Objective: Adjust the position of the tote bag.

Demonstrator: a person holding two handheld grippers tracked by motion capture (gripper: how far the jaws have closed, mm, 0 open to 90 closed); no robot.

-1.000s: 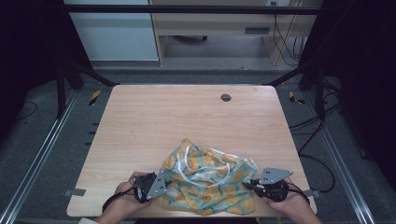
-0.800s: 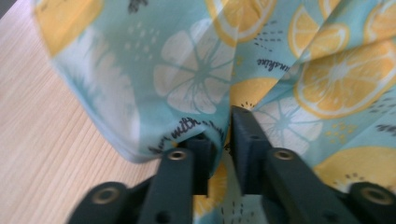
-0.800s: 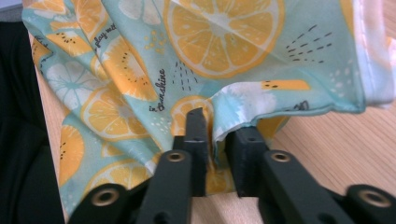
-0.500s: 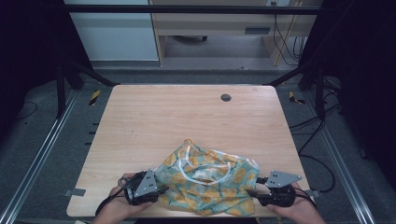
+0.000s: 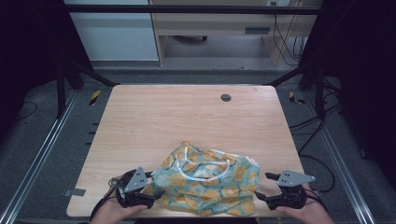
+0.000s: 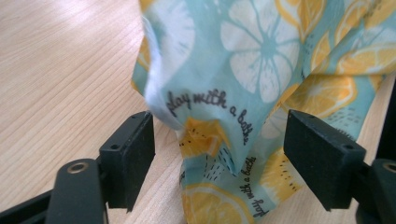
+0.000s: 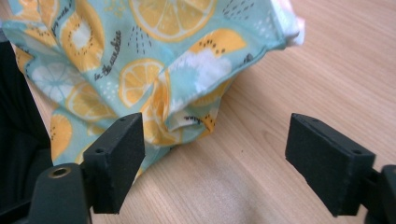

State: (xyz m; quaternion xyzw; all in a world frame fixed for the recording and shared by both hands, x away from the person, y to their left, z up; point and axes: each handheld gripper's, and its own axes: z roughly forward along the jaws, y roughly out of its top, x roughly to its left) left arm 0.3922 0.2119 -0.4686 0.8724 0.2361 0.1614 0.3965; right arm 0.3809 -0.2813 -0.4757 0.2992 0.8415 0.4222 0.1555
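Between both open claws lies a lemon-print cloth [image 5: 208, 179].

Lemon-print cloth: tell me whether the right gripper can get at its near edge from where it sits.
Probably yes. The right gripper is open beside the lemon-print cloth, whose crumpled edge lies just ahead of its jaws on bare wooden table, nothing between.

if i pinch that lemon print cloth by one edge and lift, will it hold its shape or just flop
The lemon print cloth lies crumpled in soft folds, so it would probably droop from the pinch. It looks thin, so likely light. Its white trim loops loosely and may dangle.
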